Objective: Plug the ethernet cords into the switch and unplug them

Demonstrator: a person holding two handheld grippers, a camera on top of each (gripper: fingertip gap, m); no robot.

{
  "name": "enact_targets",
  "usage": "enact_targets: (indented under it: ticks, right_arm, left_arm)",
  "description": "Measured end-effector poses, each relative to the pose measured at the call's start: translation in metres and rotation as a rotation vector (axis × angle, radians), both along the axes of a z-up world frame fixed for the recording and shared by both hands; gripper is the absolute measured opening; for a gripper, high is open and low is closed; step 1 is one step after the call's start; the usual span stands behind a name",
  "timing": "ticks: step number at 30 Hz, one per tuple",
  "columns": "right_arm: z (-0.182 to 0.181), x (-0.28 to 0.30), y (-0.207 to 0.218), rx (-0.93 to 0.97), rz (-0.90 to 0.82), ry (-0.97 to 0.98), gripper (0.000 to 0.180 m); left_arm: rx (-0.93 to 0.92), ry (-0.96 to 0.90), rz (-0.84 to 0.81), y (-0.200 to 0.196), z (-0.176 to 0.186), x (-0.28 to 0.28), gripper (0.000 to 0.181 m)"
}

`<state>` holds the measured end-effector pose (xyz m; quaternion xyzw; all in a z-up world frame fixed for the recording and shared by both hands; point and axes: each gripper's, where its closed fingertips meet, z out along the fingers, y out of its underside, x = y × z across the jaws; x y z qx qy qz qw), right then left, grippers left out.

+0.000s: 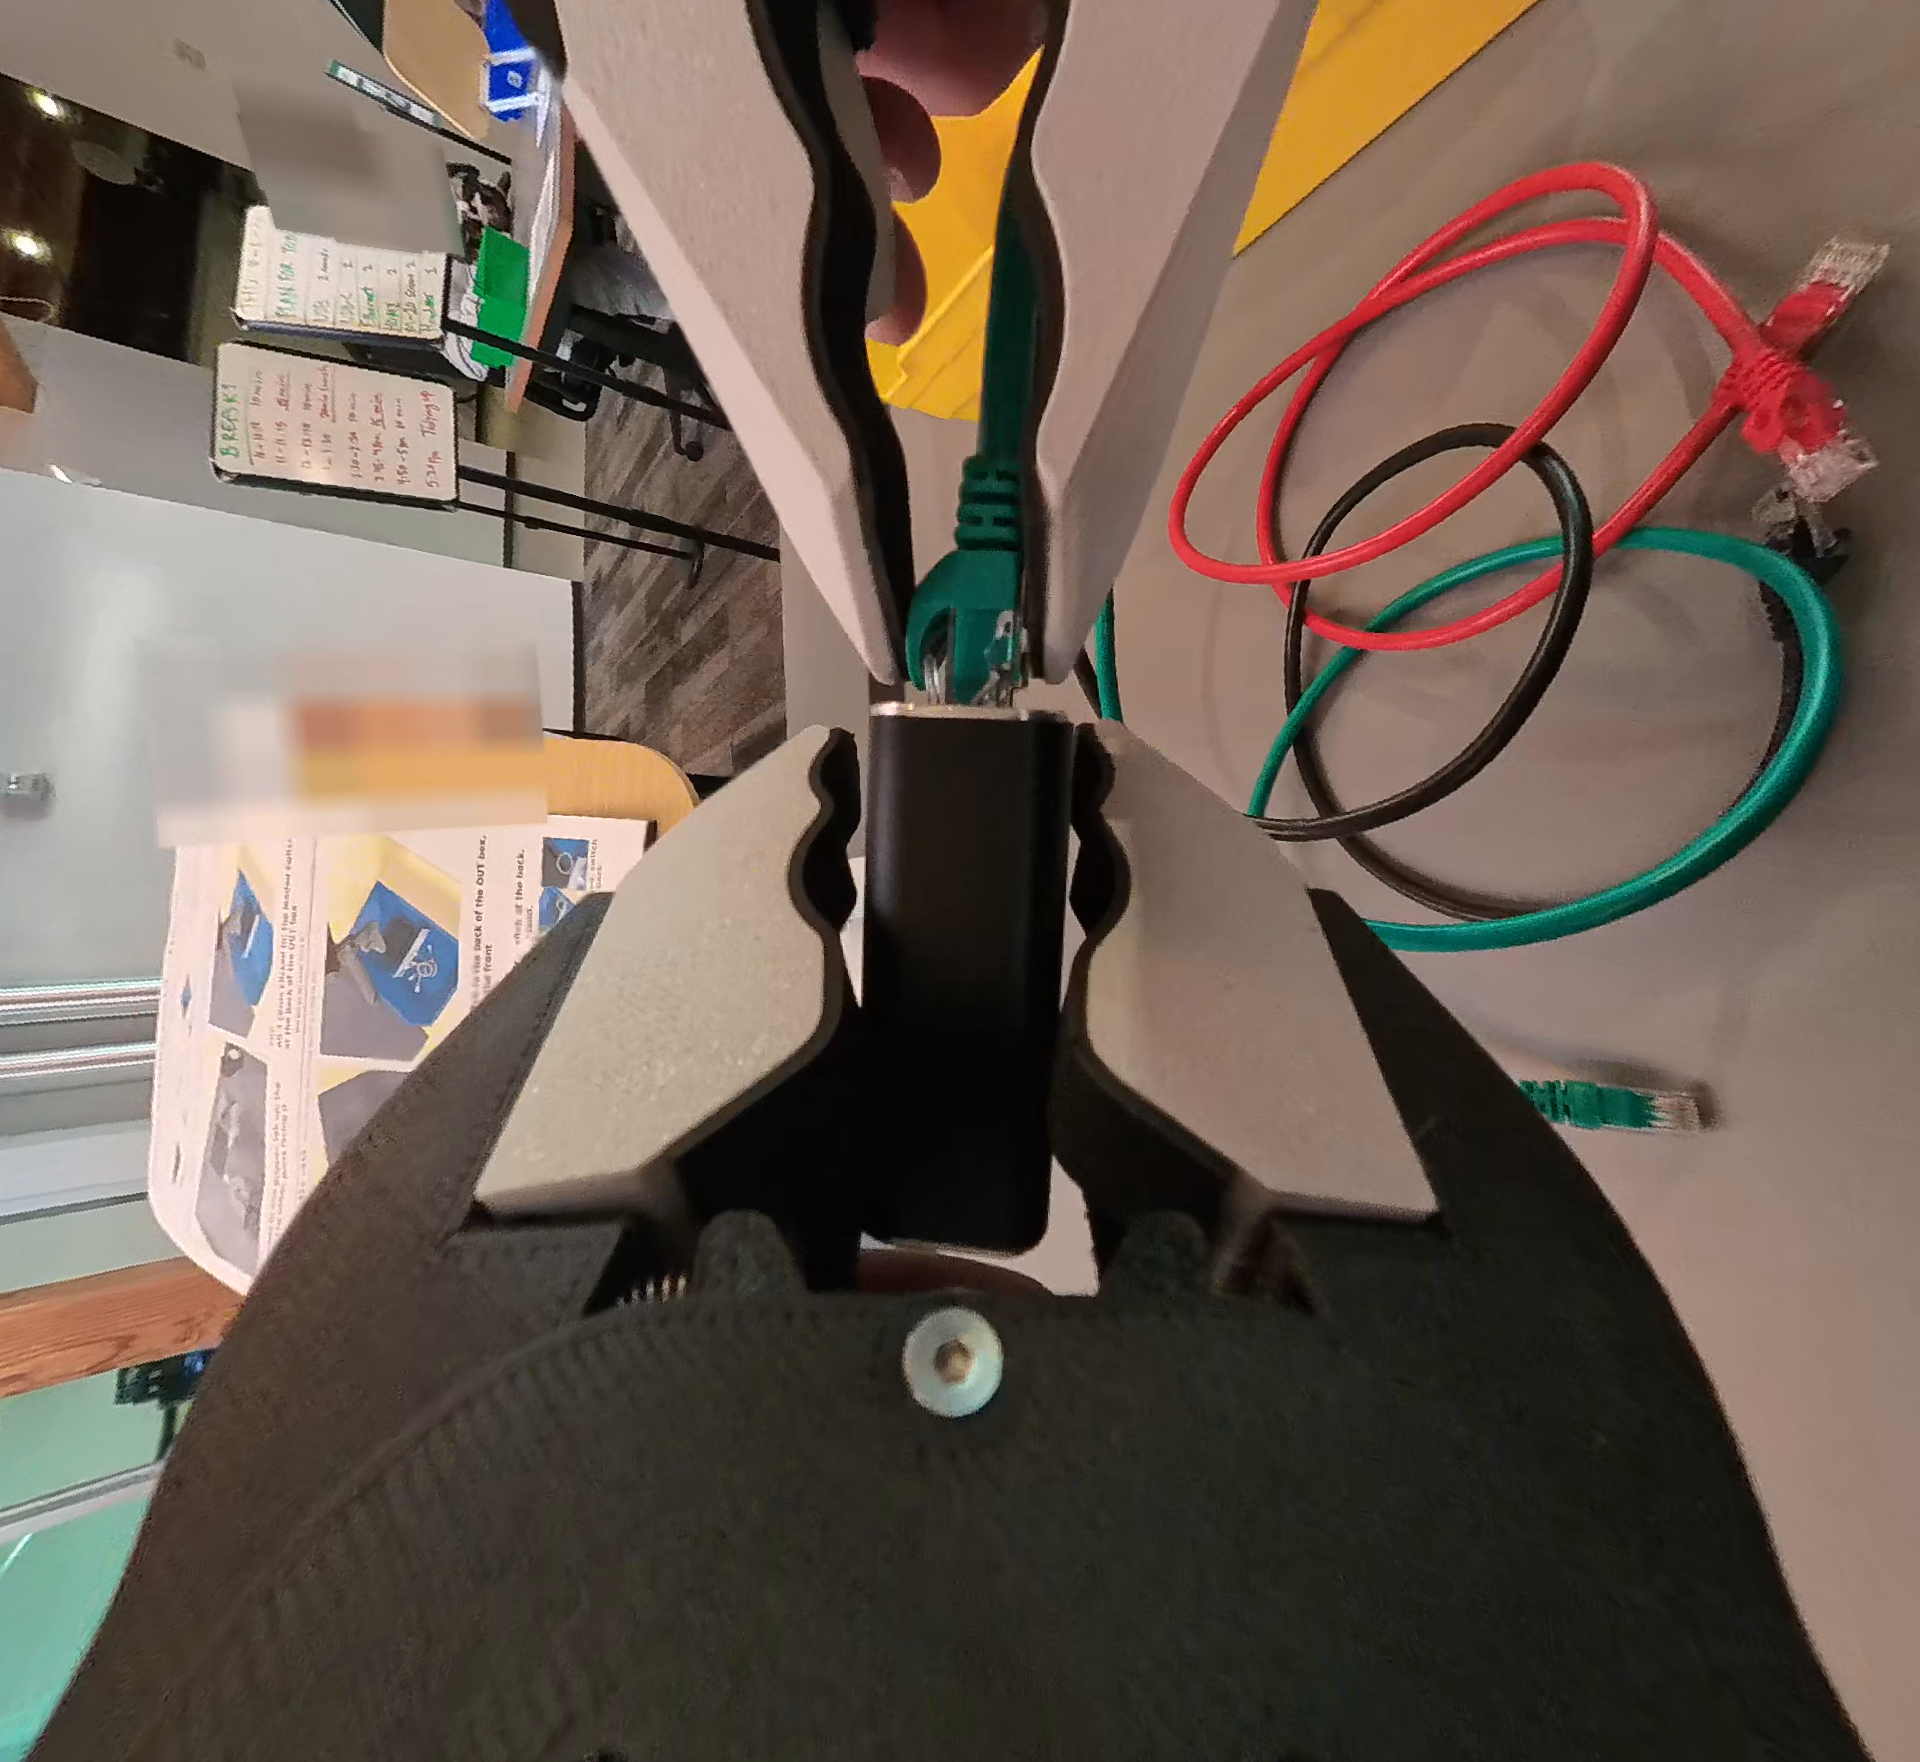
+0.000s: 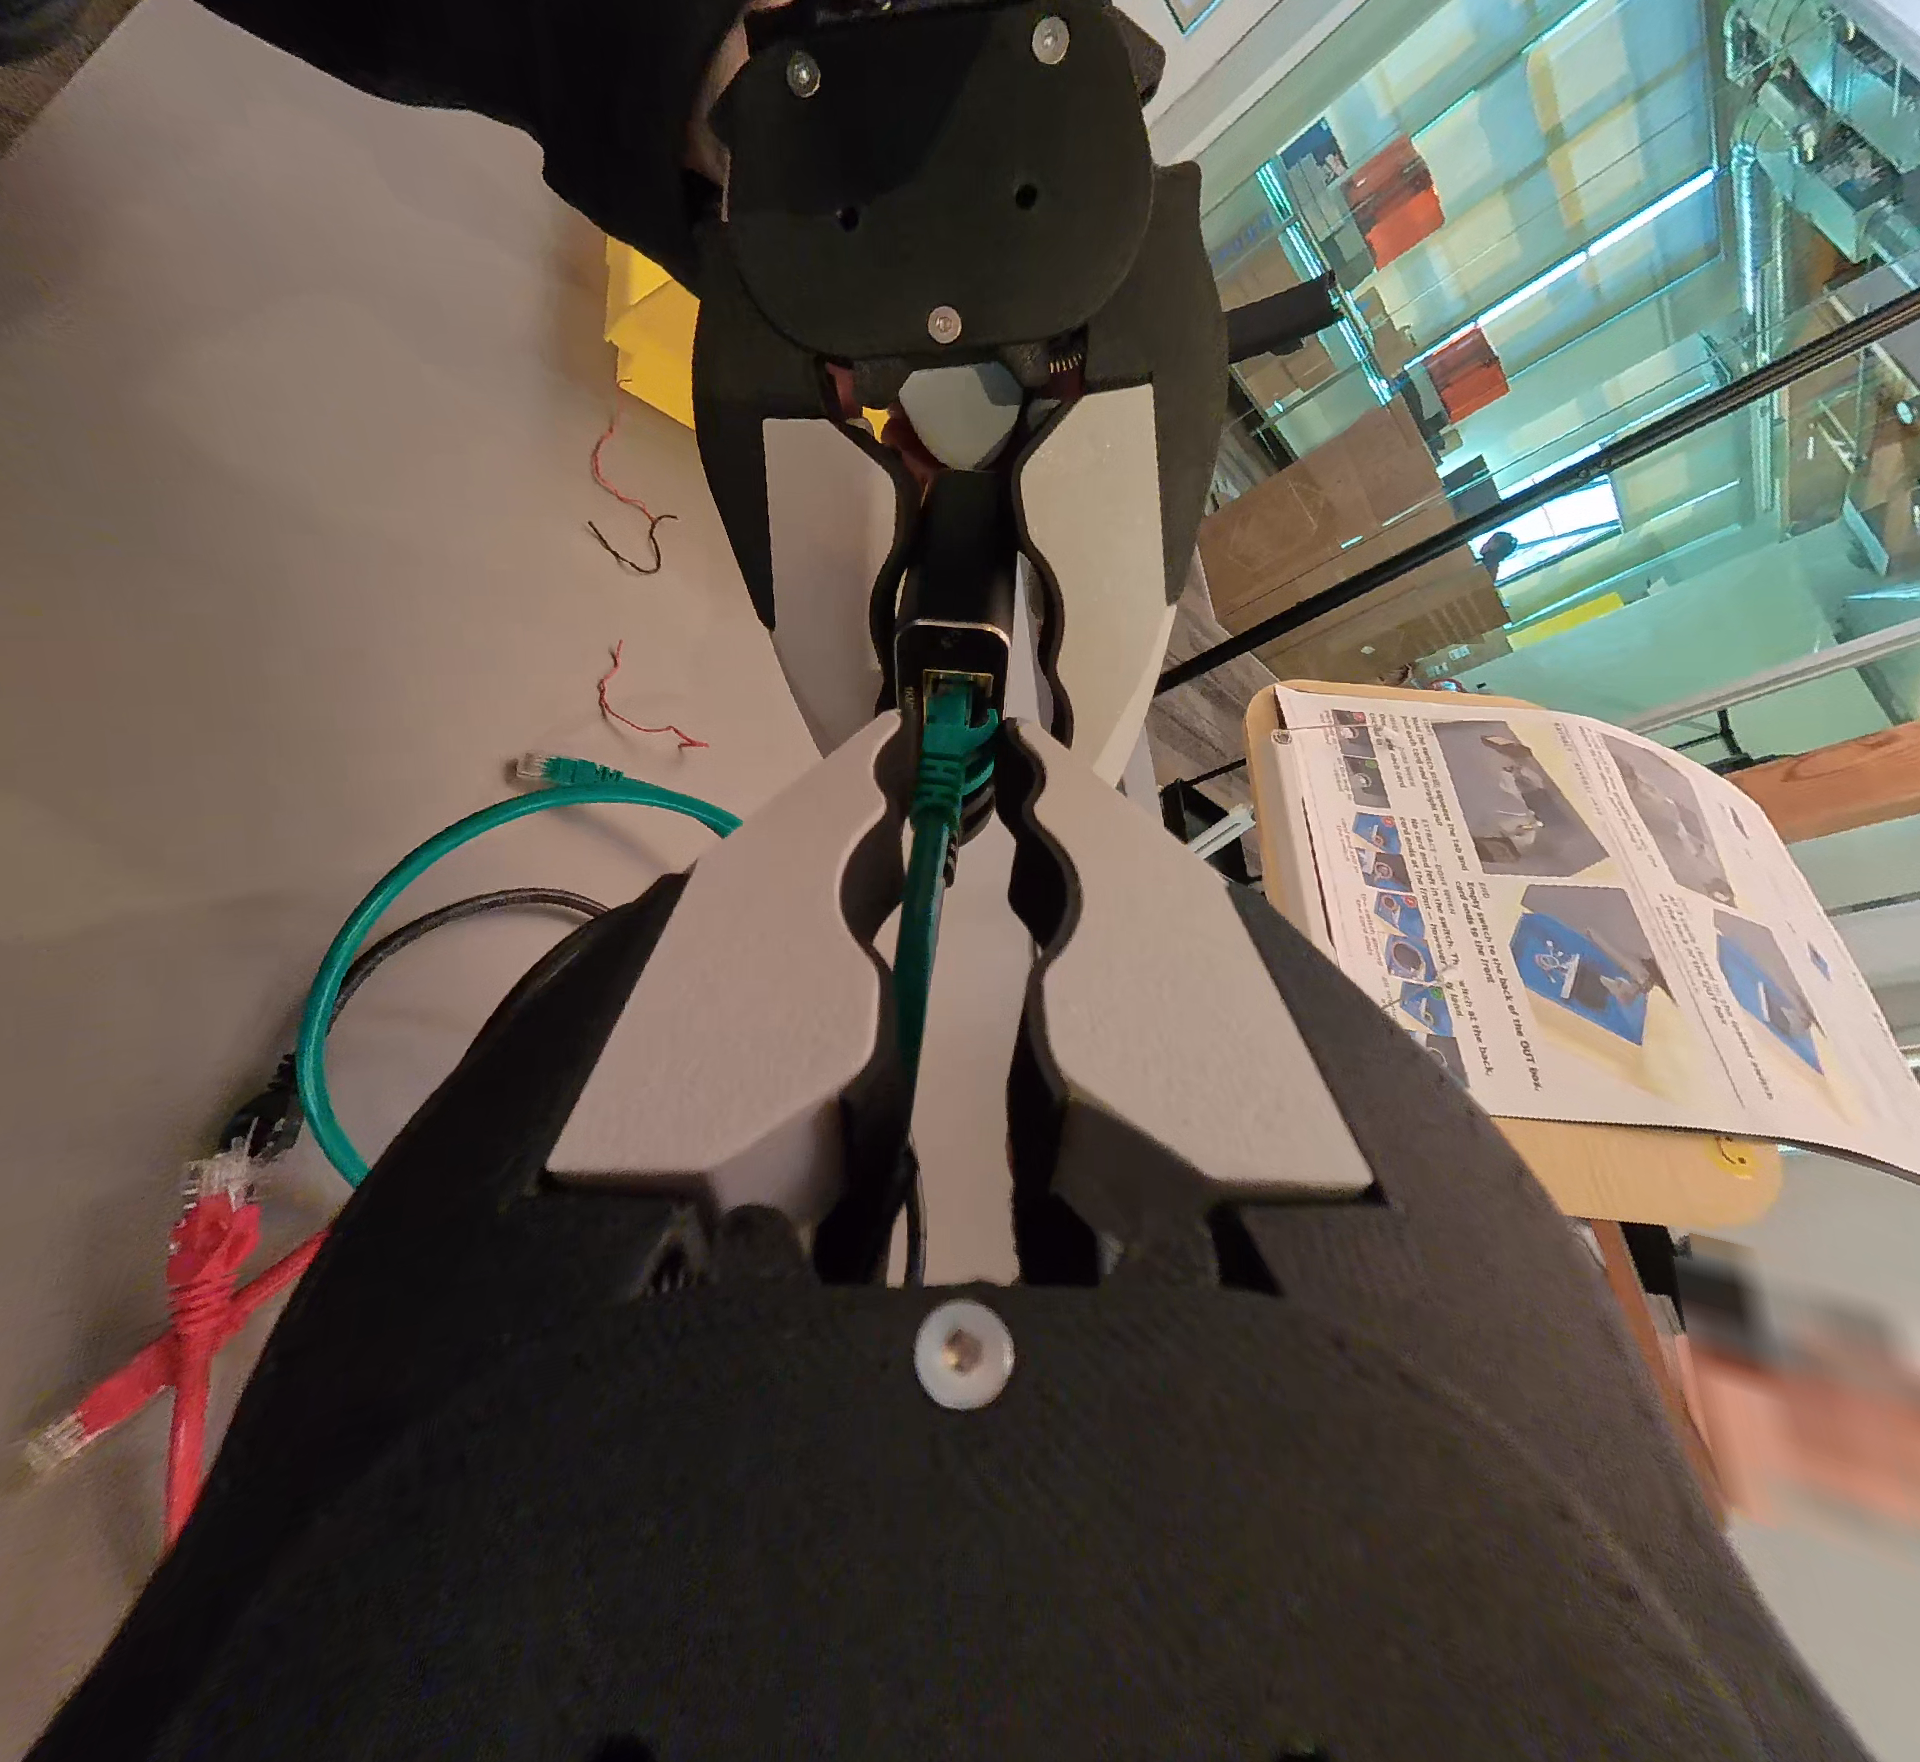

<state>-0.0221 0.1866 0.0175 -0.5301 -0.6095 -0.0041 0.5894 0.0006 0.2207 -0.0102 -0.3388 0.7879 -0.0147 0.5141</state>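
Left tool (image 1: 961,756) clamped on a small black switch (image 1: 961,964), held lengthwise between the grey fingers (image 1: 717,985), port end pointing away from the camera. Right tool (image 2: 948,736) directly opposite, tips almost meeting the left tool's, closed on the boot of a green ethernet cord (image 2: 920,902) — plug (image 2: 951,710) seated at the switch's metal-rimmed port, how deep cannot be told. In the left wrist view, the same green plug (image 1: 971,595) pinched between the right tool's fingertips (image 1: 1070,569), touching the switch's silver end.

Beyond the tools, on the grey bench (image 1: 1714,1400): the rest of the green cord looped wide (image 1: 1808,673), its free plug (image 1: 1621,1106) lying apart on the bare surface. Red cord (image 1: 1455,341) coiled and overlapping a black cord (image 1: 1455,673), all three loops tangled through one another. Red plugs (image 1: 1797,362) crossed at the bench's far side, clear tips showing, a black plug (image 1: 1808,533) just beside them. Yellow bin (image 1: 1434,29) behind the right tool. Two thin scraps of red and black wire (image 2: 634,528) loose on the bench in the right wrist view.

Off the bench edge — a printed instruction sheet (image 2: 1558,902) on a light wooden board (image 2: 1621,1182), whiteboards on stands (image 1: 332,424) farther back.
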Motion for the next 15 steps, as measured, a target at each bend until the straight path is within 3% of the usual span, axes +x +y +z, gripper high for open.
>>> enact_targets:
  ticks: [13, 15]
  right_arm:
    - [-0.0032, -0.0016, 0.0030, 0.020, -0.065, -0.110, 0.013]
    - [0.0006, -0.0023, 0.0012, 0.021, -0.071, -0.098, 0.024]
  left_arm:
    - [-0.035, 0.026, 0.014, 0.0018, -0.0038, -0.0032, 0.039]
    - [0.005, 0.046, 0.043, 0.0051, -0.0021, -0.0022, 0.039]
